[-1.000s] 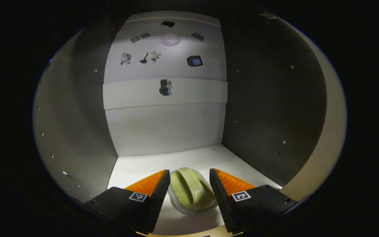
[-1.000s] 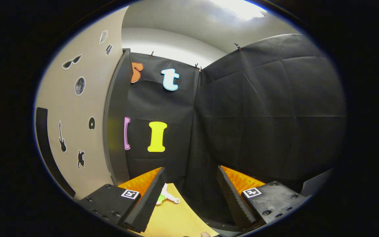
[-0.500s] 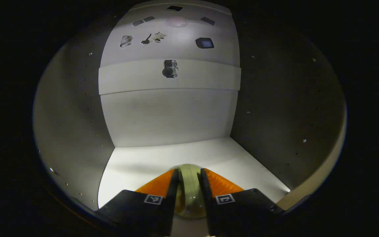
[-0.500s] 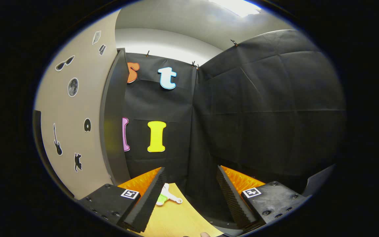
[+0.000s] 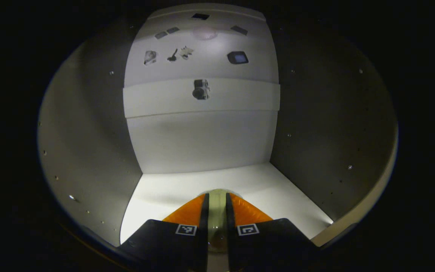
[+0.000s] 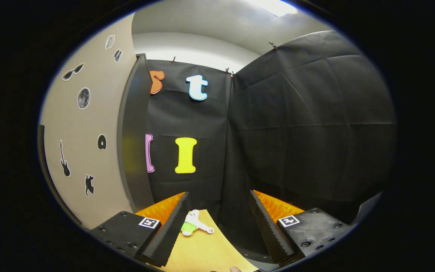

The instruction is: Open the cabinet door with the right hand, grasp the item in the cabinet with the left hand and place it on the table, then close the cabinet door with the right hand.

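Looking through the left gripper view, I see my left gripper (image 5: 216,211) deep inside the cabinet (image 5: 202,139), its fingers drawn in tight on the pale green item (image 5: 216,223), which sits squeezed between them just above the white shelf floor (image 5: 278,192). To do this step well, I judge I should keep the squeeze steady, lift only a little, and back straight out between the side walls. In the right gripper view, my right gripper (image 6: 217,211) hangs wide open and holds nothing, beside the open cabinet door (image 6: 132,136), with the table (image 6: 202,249) and a small green-and-white tool (image 6: 195,225) below; I leave a bare patch free there.
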Available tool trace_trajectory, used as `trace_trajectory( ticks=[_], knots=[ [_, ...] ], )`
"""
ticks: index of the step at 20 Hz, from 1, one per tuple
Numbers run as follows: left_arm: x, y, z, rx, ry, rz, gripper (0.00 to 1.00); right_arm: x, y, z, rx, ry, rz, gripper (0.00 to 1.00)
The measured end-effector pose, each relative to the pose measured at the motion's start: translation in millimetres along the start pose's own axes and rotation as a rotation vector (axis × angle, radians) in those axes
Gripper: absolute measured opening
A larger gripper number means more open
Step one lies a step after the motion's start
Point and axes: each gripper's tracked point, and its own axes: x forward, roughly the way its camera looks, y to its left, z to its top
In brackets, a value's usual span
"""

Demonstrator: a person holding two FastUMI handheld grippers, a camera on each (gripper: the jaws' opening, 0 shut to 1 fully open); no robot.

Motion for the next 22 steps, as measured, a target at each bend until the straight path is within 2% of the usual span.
trace_trajectory(
  ticks=[5,10,15,22],
  knots=[
    [-70,-5,15,-0.025,-0.076,-0.003,0.24,-9,25,1,0.032,-0.005,0.086,0.98],
    [-163,-6,-1,-0.057,-0.117,-0.008,0.24,-43,47,9,0.057,-0.019,0.171,0.98],
    [-246,-21,-44,-0.109,-0.105,-0.025,0.24,-88,53,17,0.055,-0.015,0.209,0.98],
    [-334,-55,-138,-0.174,-0.057,-0.016,0.24,-171,53,22,0.074,-0.007,0.303,1.00]
  ],
)
